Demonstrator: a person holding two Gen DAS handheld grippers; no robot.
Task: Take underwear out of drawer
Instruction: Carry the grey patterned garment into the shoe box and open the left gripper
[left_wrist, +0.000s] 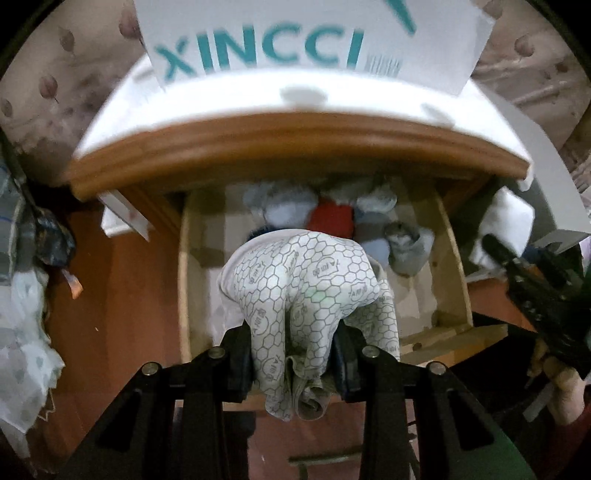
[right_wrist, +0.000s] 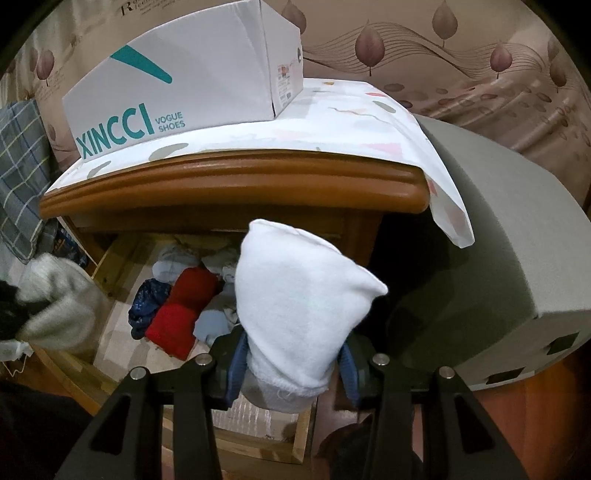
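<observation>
My left gripper (left_wrist: 295, 363) is shut on white underwear with a grey honeycomb print (left_wrist: 306, 291), held above the open wooden drawer (left_wrist: 184, 280). My right gripper (right_wrist: 293, 363) is shut on plain white underwear (right_wrist: 295, 306), held above the drawer's right front (right_wrist: 110, 266). Inside the drawer lie several folded garments: a red one (right_wrist: 181, 306), a dark blue one (right_wrist: 147, 302) and pale blue and grey ones (left_wrist: 284, 210). The right gripper also shows at the right edge of the left wrist view (left_wrist: 546, 295).
The drawer belongs to a brown wooden cabinet (right_wrist: 236, 181) topped with a white patterned cloth (right_wrist: 351, 125) and a white XINCCI shoe box (right_wrist: 177, 81). A grey box-like object (right_wrist: 498, 266) stands to the right. Checked fabric (right_wrist: 22, 177) hangs at the left.
</observation>
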